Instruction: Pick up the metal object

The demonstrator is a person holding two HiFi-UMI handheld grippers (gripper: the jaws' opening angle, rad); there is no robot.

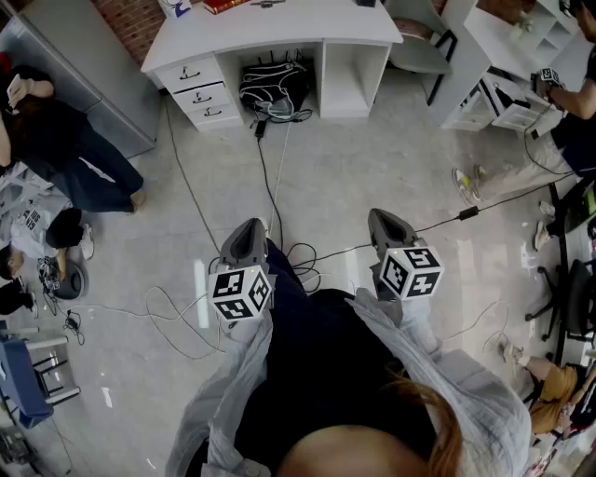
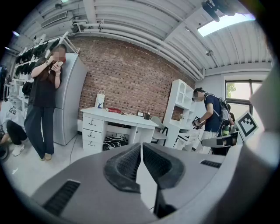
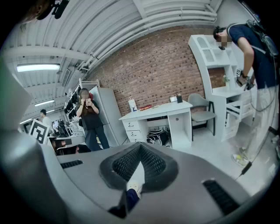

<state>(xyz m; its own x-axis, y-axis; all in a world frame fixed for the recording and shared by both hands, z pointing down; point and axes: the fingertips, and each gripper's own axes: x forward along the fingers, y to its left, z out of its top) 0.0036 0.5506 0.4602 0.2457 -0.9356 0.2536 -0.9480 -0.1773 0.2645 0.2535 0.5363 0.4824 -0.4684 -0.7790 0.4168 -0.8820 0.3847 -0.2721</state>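
Observation:
I cannot pick out a metal object in any view. My left gripper [image 1: 248, 231] and right gripper [image 1: 385, 222] are held side by side at waist height over the grey floor, both pointing toward a white desk [image 1: 279, 28]. The left gripper [image 2: 141, 147] has its ribbed black pads pressed together at the tips with nothing between them. Its twin on the right [image 3: 140, 147] is shut the same way and also empty. Several small items lie on the desk top [image 2: 118, 114], too small to name.
A black bag [image 1: 275, 88] sits under the desk, and cables [image 1: 279, 200] trail across the floor to my feet. One person [image 2: 43, 100] stands by a grey cabinet [image 1: 84, 74] on the left. Another person [image 3: 251, 57] works at the white shelves [image 1: 503, 56] on the right, near a chair [image 3: 202, 114].

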